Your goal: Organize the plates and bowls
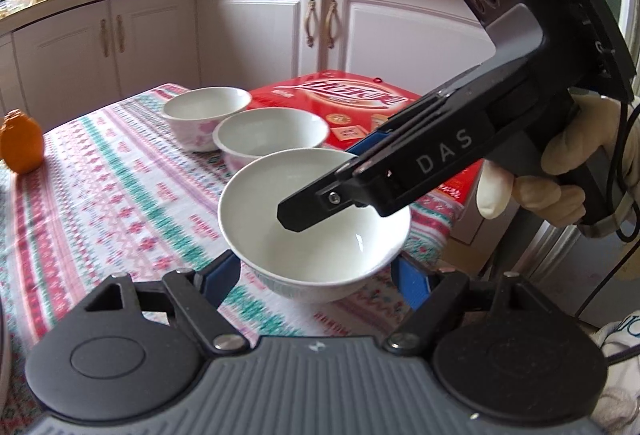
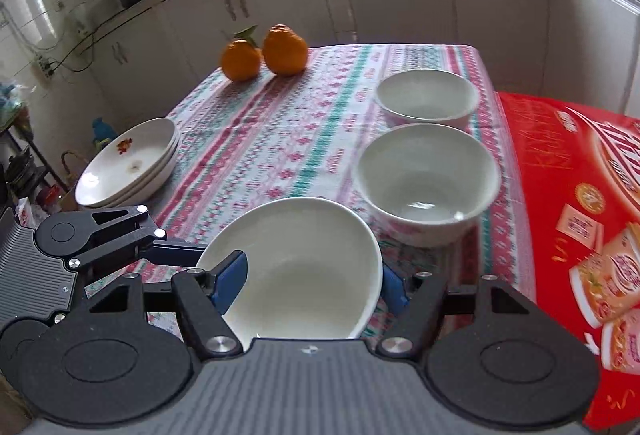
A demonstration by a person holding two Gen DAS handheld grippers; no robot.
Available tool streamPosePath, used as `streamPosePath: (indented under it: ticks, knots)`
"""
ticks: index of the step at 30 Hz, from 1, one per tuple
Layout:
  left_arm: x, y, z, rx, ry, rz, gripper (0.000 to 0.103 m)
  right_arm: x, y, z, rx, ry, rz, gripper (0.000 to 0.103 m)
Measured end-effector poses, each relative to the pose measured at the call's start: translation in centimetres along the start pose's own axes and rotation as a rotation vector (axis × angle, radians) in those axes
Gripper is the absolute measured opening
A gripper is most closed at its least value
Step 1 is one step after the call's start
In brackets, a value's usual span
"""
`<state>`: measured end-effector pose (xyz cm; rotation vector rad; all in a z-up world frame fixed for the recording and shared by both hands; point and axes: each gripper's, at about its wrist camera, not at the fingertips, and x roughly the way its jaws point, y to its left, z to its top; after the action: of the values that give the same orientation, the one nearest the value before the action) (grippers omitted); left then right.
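Three white bowls stand in a row on the patterned tablecloth. The nearest bowl point(image 1: 316, 219) sits between the blue pads of my left gripper point(image 1: 316, 275), whose jaws are wide and not pressing it. My right gripper point(image 1: 320, 195) reaches in from the right with one finger inside this bowl and one outside its rim. In the right wrist view the same bowl point(image 2: 296, 275) lies tilted between the right gripper's pads point(image 2: 236, 275). The middle bowl point(image 2: 428, 179) and far bowl point(image 2: 428, 95) stand beyond. A stack of white plates point(image 2: 128, 163) sits at the left table edge.
A red printed box point(image 2: 580, 215) lies along the table's right side, close to the bowls. Two oranges point(image 2: 264, 53) sit at the far end of the table. White kitchen cabinets point(image 1: 260, 31) stand behind, and the tablecloth point(image 1: 100, 195) covers the table.
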<state>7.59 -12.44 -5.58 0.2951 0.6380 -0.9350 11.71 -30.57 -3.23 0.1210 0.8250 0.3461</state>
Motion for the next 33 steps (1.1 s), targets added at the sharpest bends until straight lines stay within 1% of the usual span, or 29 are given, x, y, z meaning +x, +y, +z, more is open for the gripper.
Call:
streamPosePath:
  ticks: [9, 21, 33]
  knots:
    - [-1.8, 1.9, -1.3, -0.039, 0.003, 0.044, 0.082, 2.0, 2.6, 1.1, -0.049, 0.017, 0.04, 0.075]
    - [-3.4, 4.2, -2.3, -0.081, 0.006, 0.104, 0.082, 4.5, 5.2, 2.5, -0.101, 0.029, 0.093, 0.075]
    - [-3.2, 6.0, -2.9, -0.113, 0.019, 0.138, 0.082, 6.7, 6.4, 3.4, -0.121, 0.043, 0.11, 0.075]
